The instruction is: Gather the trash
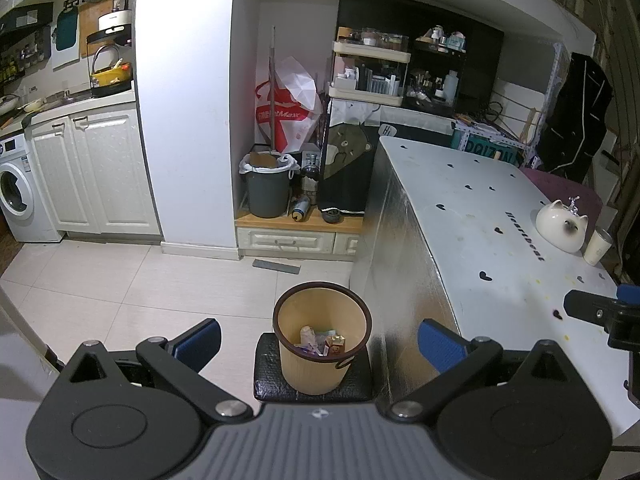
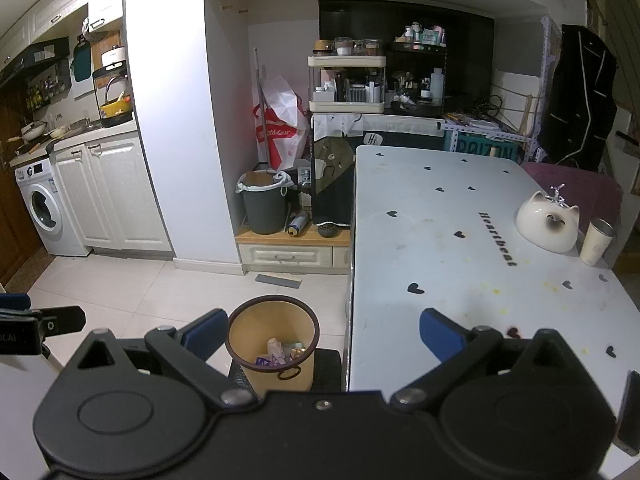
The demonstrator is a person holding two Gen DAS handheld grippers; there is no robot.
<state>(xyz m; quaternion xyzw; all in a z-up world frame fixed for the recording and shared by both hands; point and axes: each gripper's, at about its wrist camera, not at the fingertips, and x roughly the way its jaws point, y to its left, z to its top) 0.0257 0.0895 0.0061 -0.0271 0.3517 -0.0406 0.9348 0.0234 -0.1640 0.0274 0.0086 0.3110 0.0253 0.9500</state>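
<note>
- Left gripper has its blue-padded fingers spread wide, holding nothing
- Between those fingers, lower down, stands the tan wastebasket (smooth, round, dark rim) on a black textured stool, with crumpled wrappers at its bottom
- Right gripper is likewise spread and empty, the white table ahead of its right finger

Kitchen corner beside a white desk

A cat-shaped ceramic piece and a cup stand close together on the desk; a washing machine sits under the counter, and a grey bin stands on a low wooden platform below a red-and-white bag.
</note>
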